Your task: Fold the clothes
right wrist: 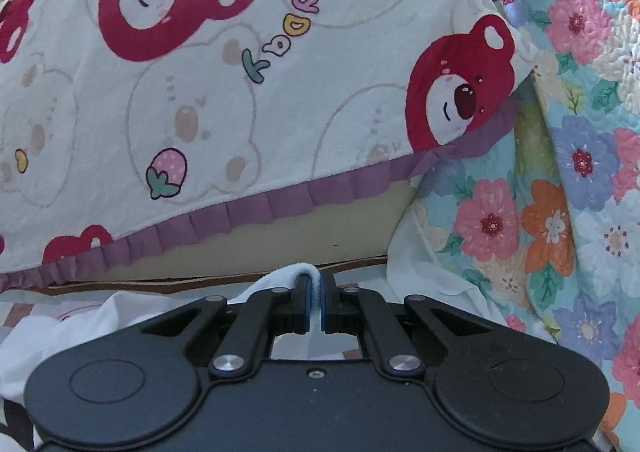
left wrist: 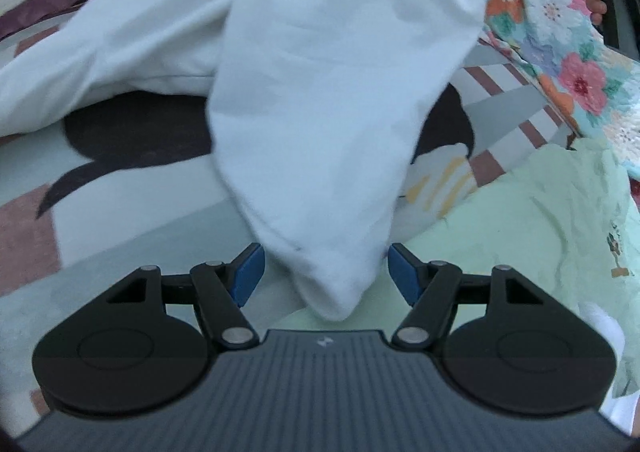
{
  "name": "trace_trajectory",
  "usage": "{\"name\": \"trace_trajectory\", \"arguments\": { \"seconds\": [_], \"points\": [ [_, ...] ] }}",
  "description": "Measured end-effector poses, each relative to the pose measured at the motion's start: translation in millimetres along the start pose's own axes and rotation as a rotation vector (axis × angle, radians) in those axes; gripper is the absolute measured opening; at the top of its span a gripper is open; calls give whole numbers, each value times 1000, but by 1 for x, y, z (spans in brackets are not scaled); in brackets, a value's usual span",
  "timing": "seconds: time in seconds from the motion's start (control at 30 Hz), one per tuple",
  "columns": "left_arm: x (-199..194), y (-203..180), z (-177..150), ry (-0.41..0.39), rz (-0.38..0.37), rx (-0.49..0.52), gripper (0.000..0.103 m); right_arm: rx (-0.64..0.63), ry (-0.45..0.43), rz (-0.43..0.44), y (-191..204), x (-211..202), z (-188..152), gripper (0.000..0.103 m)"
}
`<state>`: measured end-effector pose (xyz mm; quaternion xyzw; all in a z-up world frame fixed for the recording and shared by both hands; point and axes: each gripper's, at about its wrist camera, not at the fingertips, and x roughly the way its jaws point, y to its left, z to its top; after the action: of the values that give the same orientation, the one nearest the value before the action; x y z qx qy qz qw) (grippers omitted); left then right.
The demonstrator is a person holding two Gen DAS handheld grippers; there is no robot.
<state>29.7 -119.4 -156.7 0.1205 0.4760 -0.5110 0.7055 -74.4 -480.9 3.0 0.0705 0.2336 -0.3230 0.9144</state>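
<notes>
Still early in the fold, by the look of it: white garment (left wrist: 320,92) lifted off the patterned bedsheet (left wrist: 120,192) and hanging in a loose point, no crease laid yet, with a pale green garment (left wrist: 540,220) crumpled toward the bed's right edge (untouched so far). Right gripper (right wrist: 318,306) pressed together, pinching a white hem up near the bear-print pillow (right wrist: 200,92). Left gripper (left wrist: 324,272) spread wide, the hanging tip dangling between its pads without touching either.
</notes>
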Motion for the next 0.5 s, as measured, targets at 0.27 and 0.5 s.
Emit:
{"name": "trace_trajectory", "arguments": {
  "seconds": [0.27,0.5],
  "points": [
    [13,-3,17,24,201,0,12,-31,25,55,-11,8,-8,4],
    [-38,47,44,-250,438,-192,12,-73,159,73,-8,50,-29,8]
  ]
}}
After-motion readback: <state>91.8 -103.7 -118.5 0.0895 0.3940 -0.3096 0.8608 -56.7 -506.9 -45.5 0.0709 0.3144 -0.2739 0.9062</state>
